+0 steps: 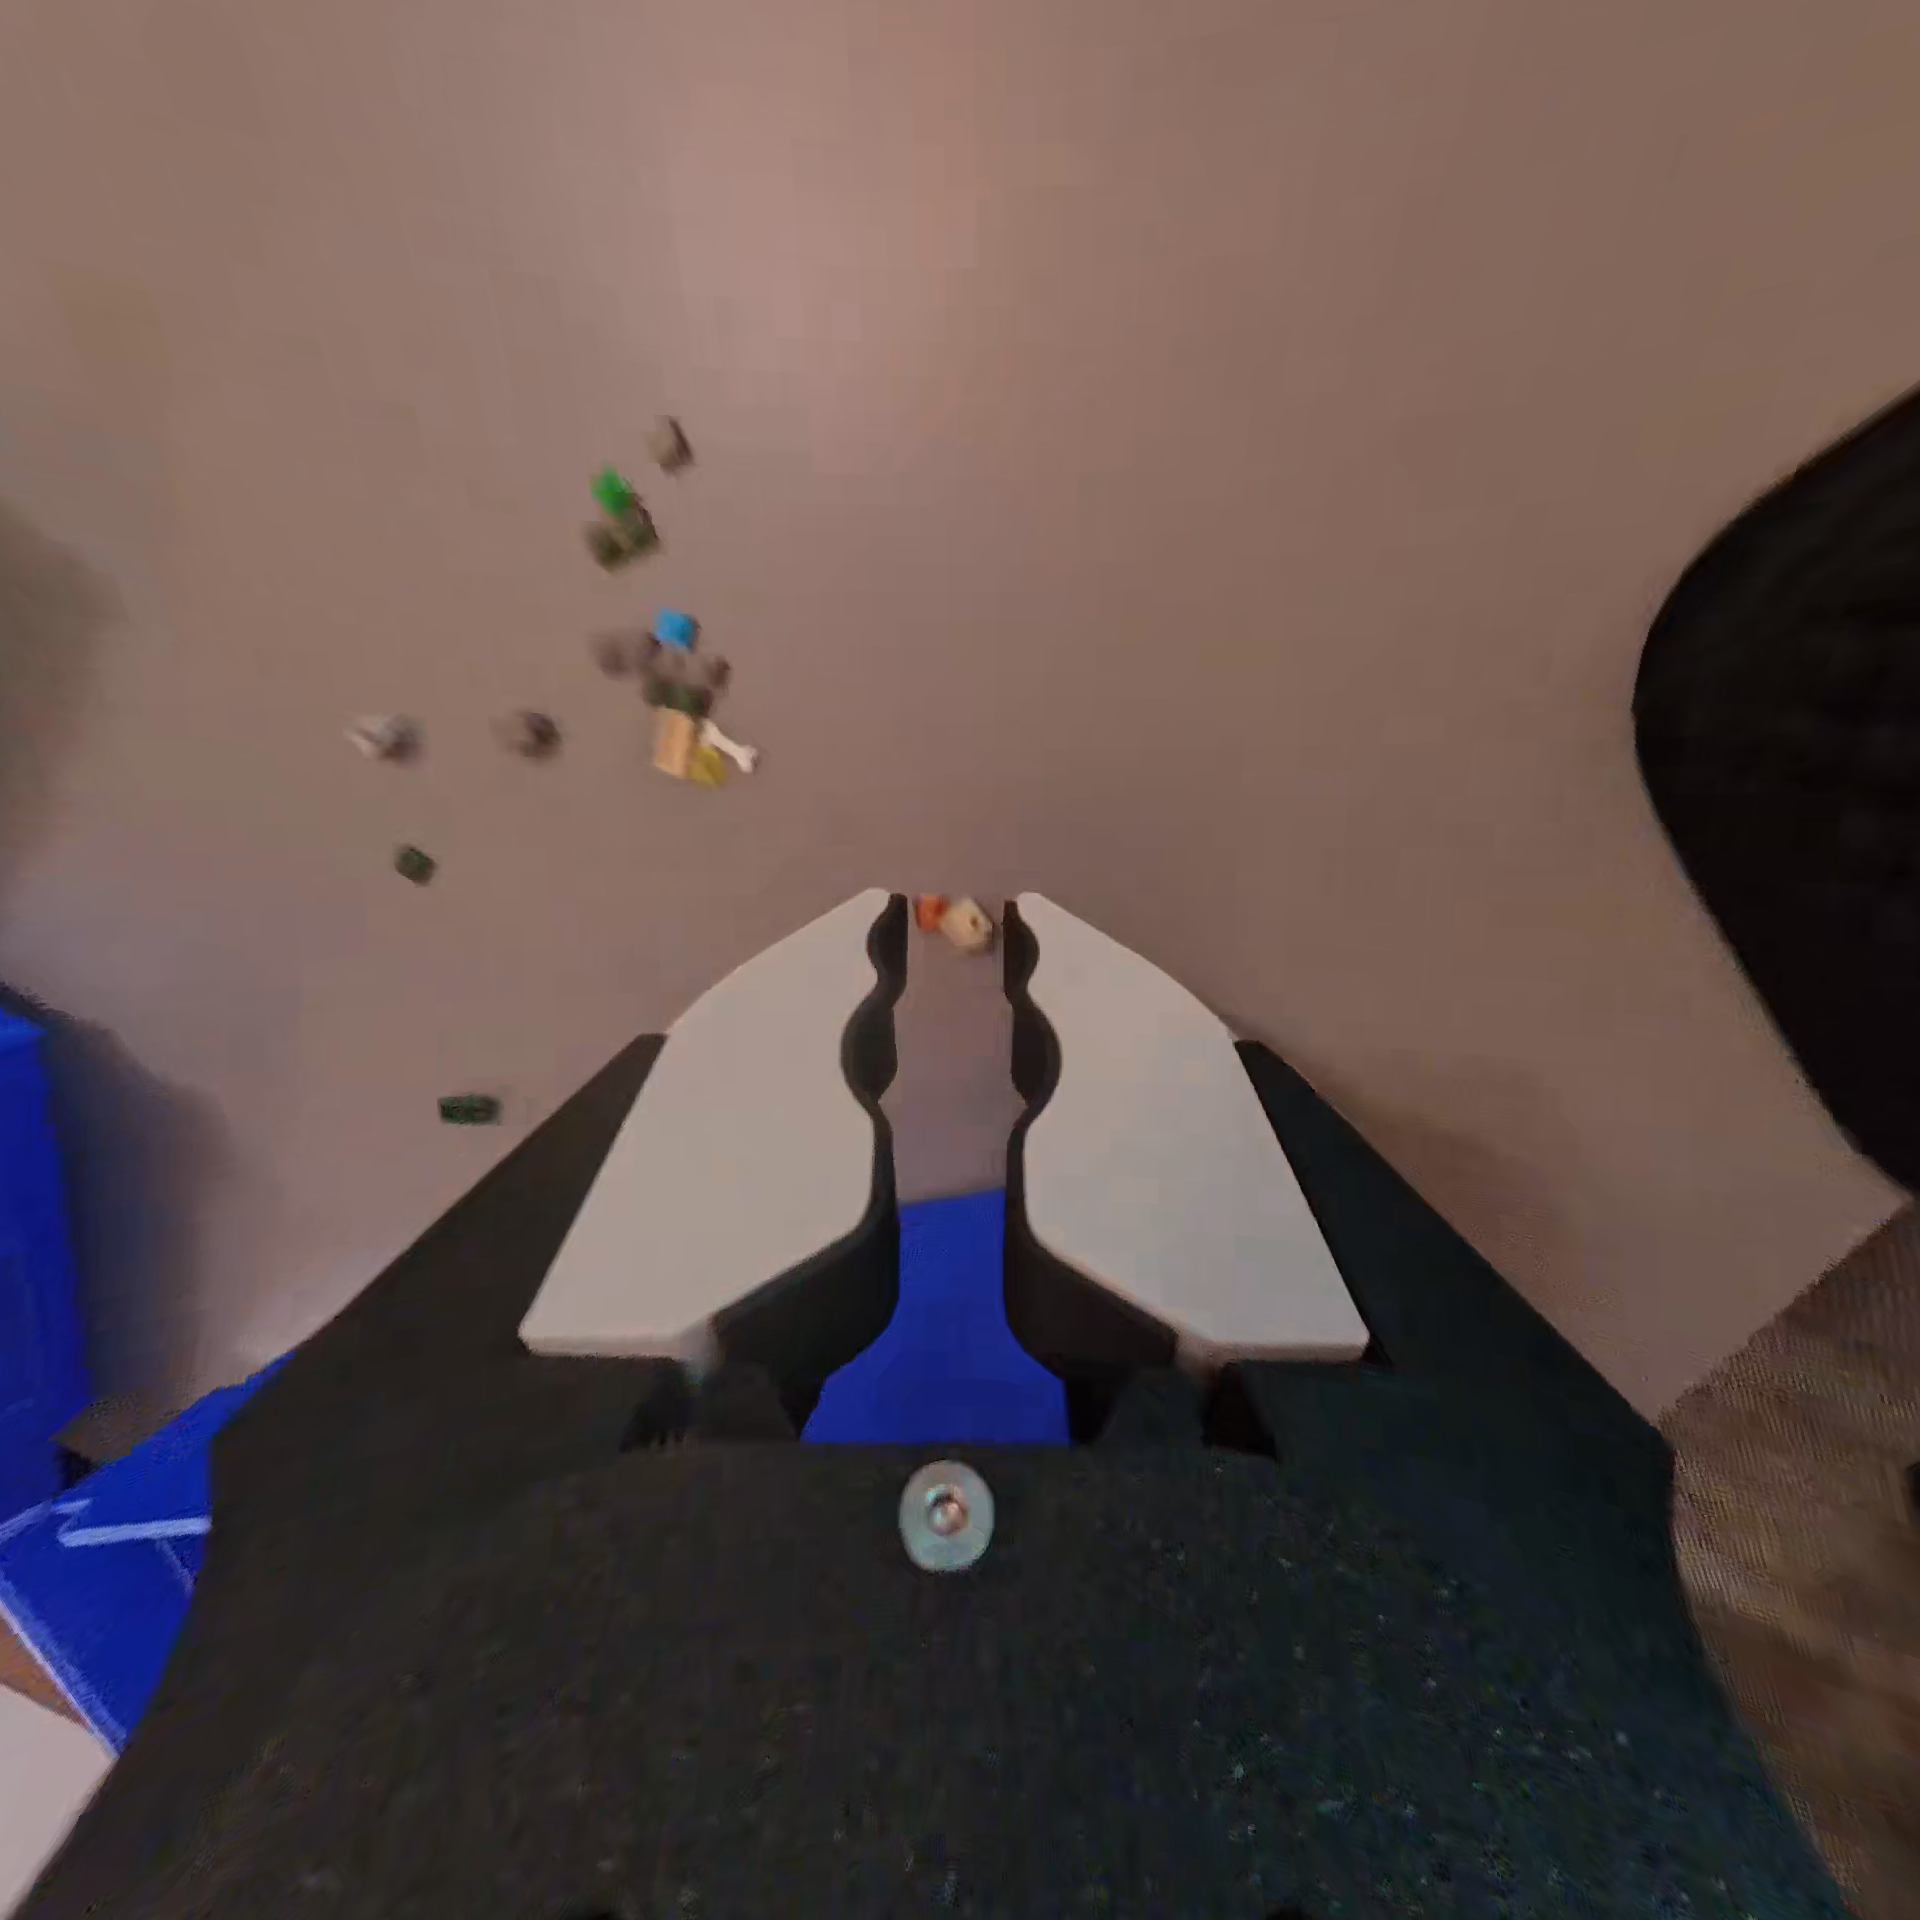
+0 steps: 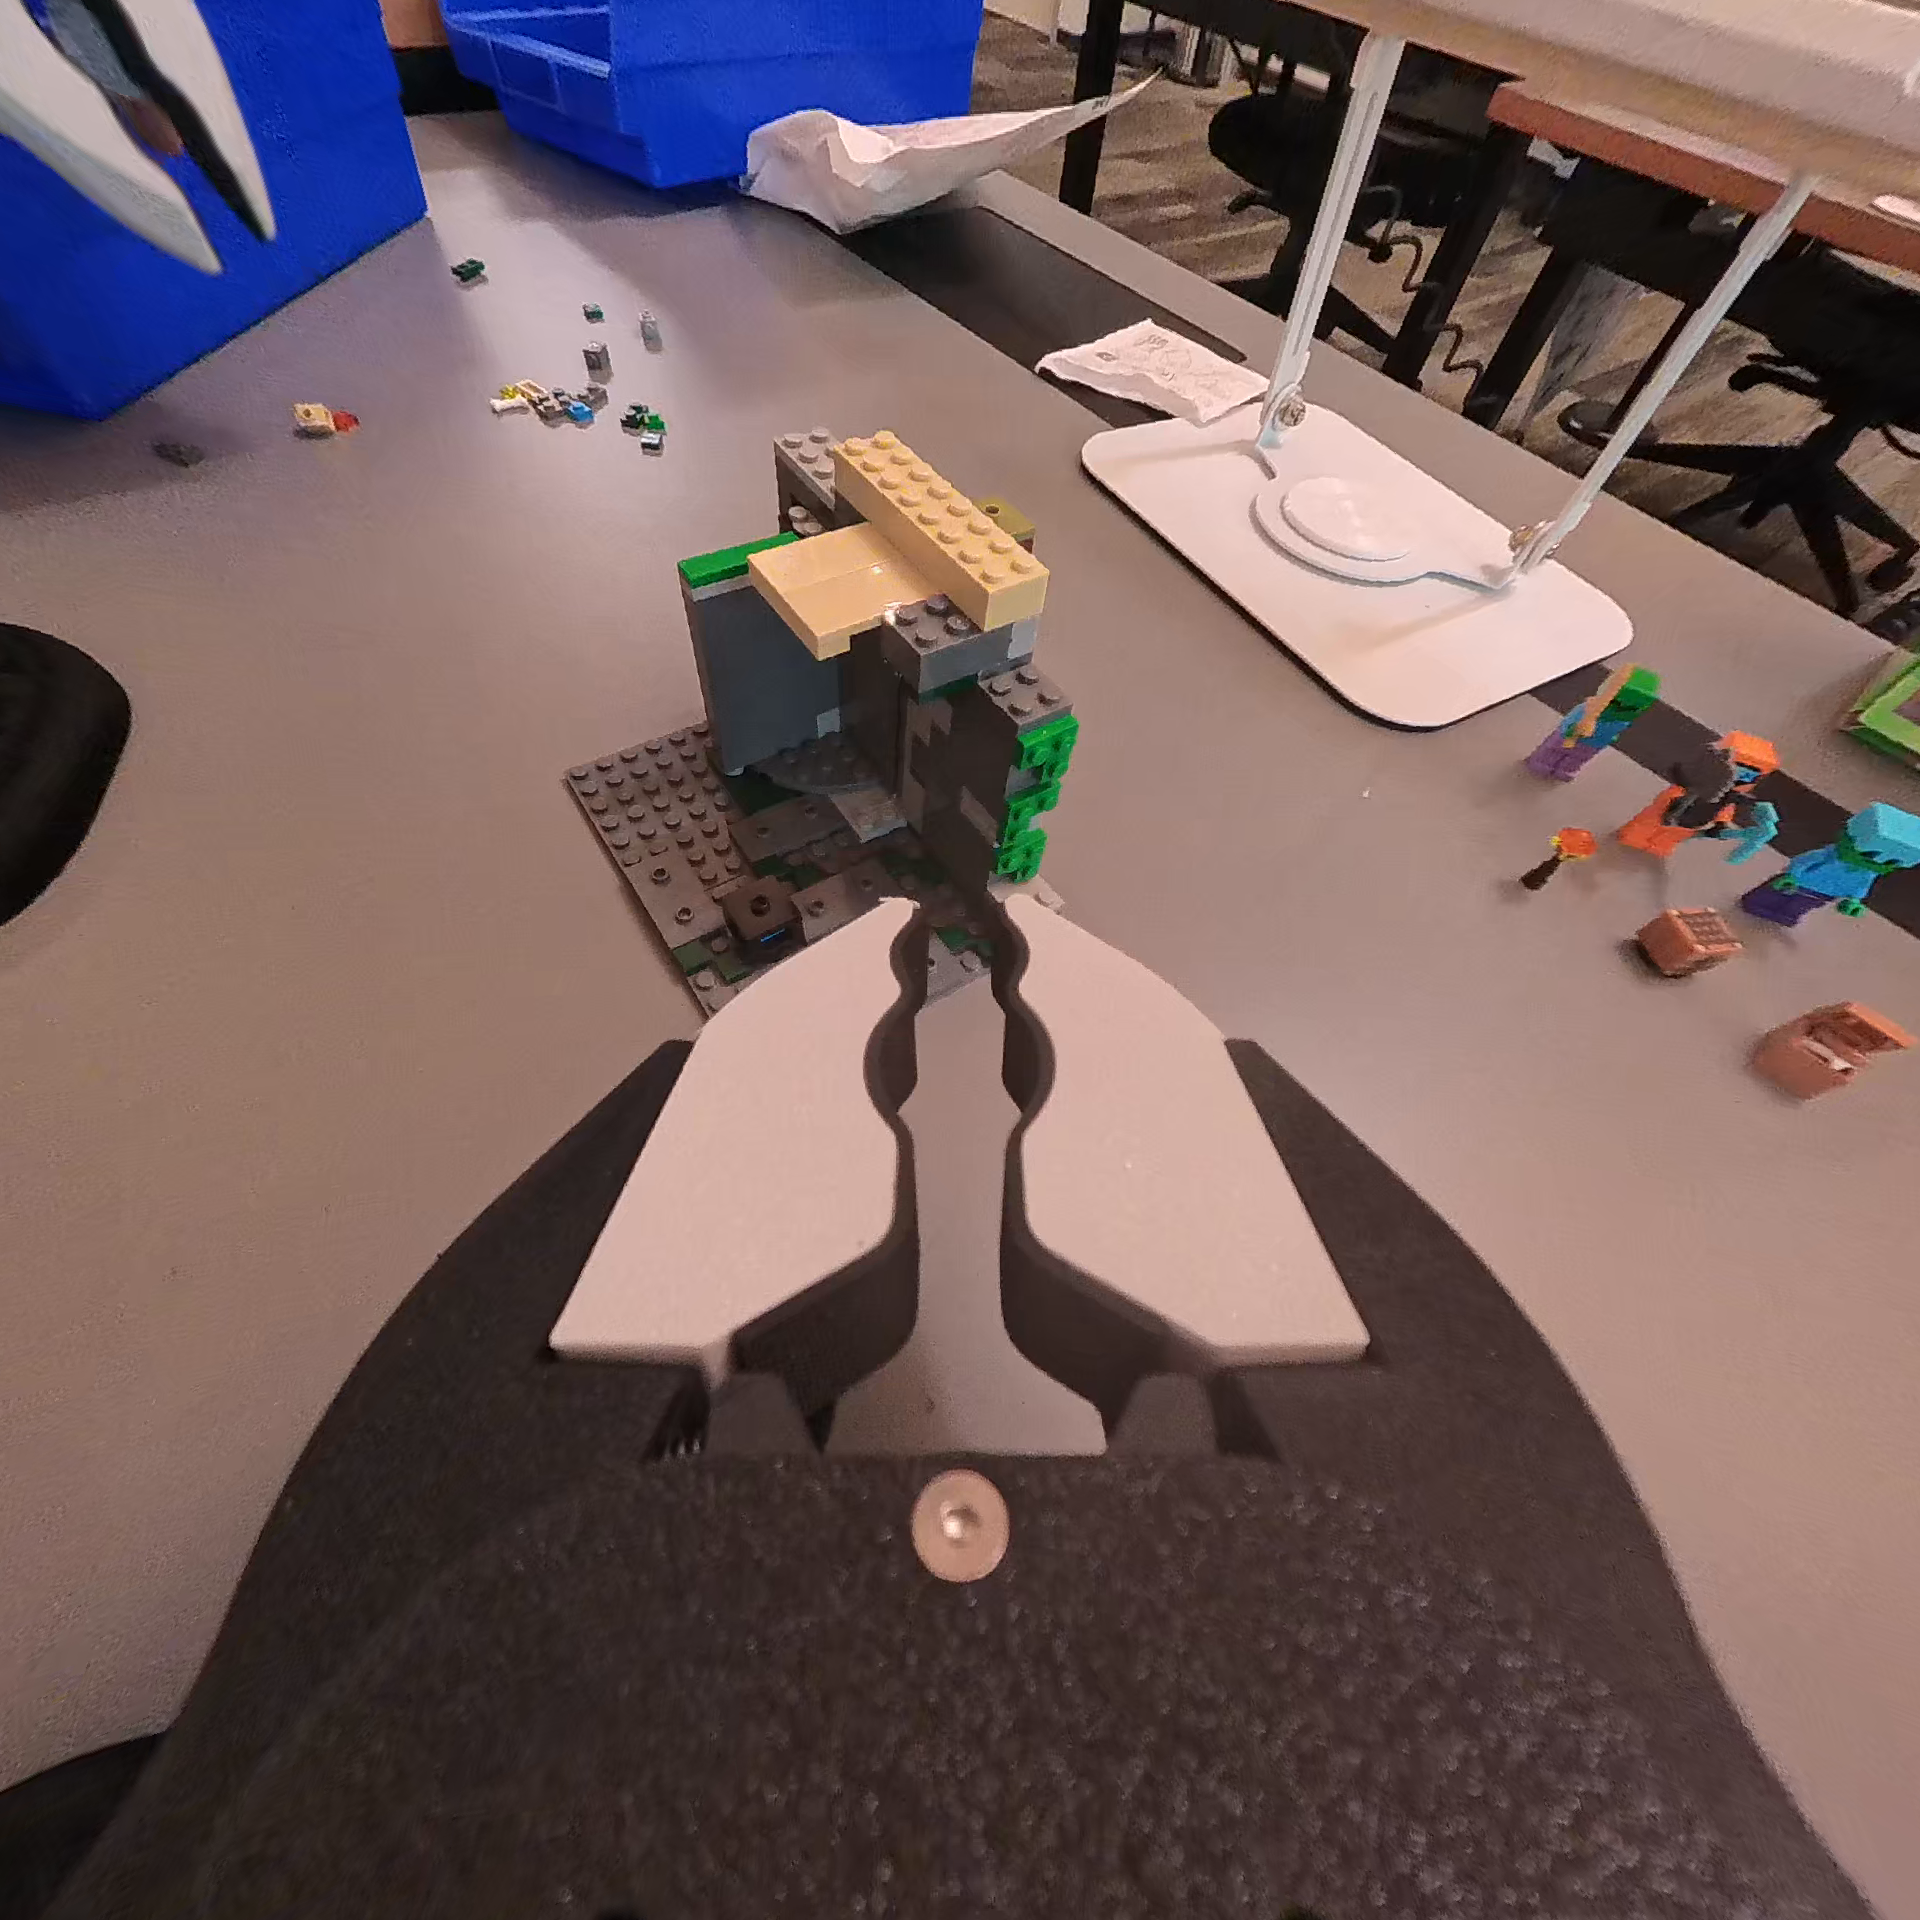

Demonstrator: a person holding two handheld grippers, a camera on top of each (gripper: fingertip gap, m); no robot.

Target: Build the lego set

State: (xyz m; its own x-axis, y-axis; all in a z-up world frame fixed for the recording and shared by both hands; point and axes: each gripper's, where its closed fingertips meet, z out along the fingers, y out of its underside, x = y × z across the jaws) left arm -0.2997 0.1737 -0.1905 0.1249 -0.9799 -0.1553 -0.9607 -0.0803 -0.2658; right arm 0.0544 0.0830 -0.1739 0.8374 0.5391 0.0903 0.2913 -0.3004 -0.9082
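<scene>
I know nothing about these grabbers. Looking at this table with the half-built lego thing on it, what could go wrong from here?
1. The left gripper is lined up on a tiny tan piece with a red one touching it; it might pinch both or flick them away.
2. The right gripper sits close to the tall build; a bump could knock bricks loose.
3. The left view is blurred, so aim may be off.

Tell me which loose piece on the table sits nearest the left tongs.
The tan-and-orange piece, lying just beyond the open left tongs tips. The other loose pieces are scattered farther off to its left.
</scene>
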